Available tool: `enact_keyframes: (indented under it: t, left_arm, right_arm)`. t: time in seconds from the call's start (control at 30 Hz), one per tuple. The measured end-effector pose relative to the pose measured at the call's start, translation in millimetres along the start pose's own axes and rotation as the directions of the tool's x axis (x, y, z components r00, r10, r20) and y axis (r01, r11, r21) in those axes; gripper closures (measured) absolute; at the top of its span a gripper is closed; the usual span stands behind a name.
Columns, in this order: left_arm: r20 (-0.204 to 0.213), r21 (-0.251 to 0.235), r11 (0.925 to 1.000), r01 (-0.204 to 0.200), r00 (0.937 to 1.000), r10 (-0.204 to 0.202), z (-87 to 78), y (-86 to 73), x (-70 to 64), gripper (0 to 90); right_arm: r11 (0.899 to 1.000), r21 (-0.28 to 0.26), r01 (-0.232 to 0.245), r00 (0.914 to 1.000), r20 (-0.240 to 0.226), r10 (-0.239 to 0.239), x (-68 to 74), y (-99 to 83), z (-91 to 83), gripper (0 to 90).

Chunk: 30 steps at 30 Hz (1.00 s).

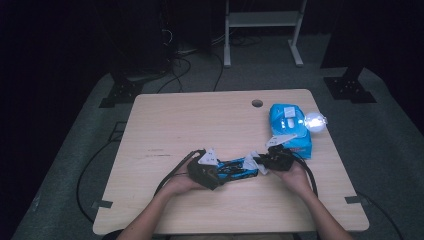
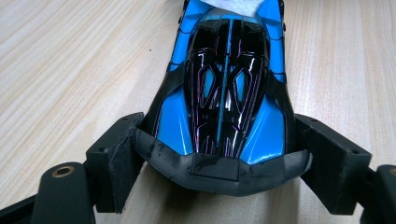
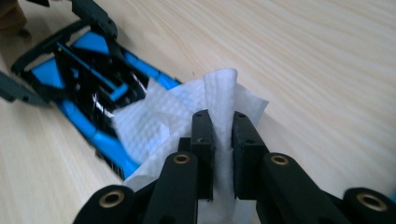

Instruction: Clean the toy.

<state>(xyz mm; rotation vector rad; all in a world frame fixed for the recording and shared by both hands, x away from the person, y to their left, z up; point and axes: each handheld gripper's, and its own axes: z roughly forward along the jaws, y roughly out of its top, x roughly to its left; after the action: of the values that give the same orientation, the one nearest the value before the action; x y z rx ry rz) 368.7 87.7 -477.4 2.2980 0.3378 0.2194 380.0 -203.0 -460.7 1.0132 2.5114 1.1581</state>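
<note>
Left jaws clamp toy car [image 2: 224, 88]; right jaws pinch wipe [image 3: 219, 107] on it.

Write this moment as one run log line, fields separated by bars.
left claw: shut on toy car | right claw: shut on wipe, wipe on car | wipes pack: far right of table

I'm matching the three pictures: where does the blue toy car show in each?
High view: the toy car lies low at centre, between the two grippers.
Left gripper view: it fills the middle, its black end between the jaws.
Right gripper view: upper left, partly under the white wipe.
Shared landmark: that wipe, at the car's far end.
</note>
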Motion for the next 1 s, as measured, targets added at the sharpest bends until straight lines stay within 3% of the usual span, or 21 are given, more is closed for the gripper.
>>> enact_keyframes:
  t: [0.23, 0.27, 0.47, 0.53, 0.63, 0.77, 0.83, 1.0]
  left_arm:
    - [0.003, -0.001, 1.0000, 0.008, 1.0000, -0.008, 0.3, -0.4, 0.8, 20.6]
    - [0.002, 0.001, 1.0000, 0.008, 1.0000, -0.008, 0.3, -0.3, 0.6, 20.6]
    - [0.001, 0.004, 0.9999, 0.011, 0.9999, -0.011, 0.2, -0.3, 0.5, 20.6]
    - [0.000, -0.001, 0.9999, 0.014, 0.9999, -0.014, 1.2, 0.1, 0.0, 20.6]
    - [0.000, -0.001, 0.9999, 0.014, 0.9999, -0.014, 1.8, 0.5, -0.3, 20.7]
    - [0.004, 0.006, 0.9998, 0.020, 0.9998, -0.020, -0.5, -2.2, 1.9, 20.3]
    - [-0.002, 0.002, 1.0000, 0.009, 1.0000, -0.009, 1.1, -0.9, 0.4, 20.7]
    - [-0.006, 0.001, 1.0000, 0.006, 1.0000, -0.006, 4.9, 2.2, -2.8, 22.3]
  right_arm:
    - [0.999, 0.041, 0.025, 0.9994, -0.025, -0.024, 9.9, -11.5, -11.2, 80.4]
    - [0.999, 0.039, 0.022, 0.9986, -0.049, -0.020, 12.3, -12.6, -13.0, 80.5]
    - [0.999, 0.017, 0.031, 0.9966, -0.077, -0.030, 19.4, -6.1, -11.1, 80.5]
    - [1.000, -0.002, 0.025, 0.9941, -0.105, -0.025, 22.5, 0.0, -8.0, 80.5]
    - [0.999, -0.007, 0.053, 0.9897, -0.133, -0.054, 34.4, 12.3, 2.4, 80.5]
    - [0.995, -0.020, 0.100, 0.9854, -0.137, -0.101, 47.4, 29.5, 13.0, 80.5]
    - [0.995, -0.041, 0.088, 0.9800, -0.176, -0.094, 51.3, 35.9, 17.9, 80.6]
    - [0.991, -0.033, 0.132, 0.9635, -0.230, -0.137, 76.0, 50.3, 41.4, 80.6]
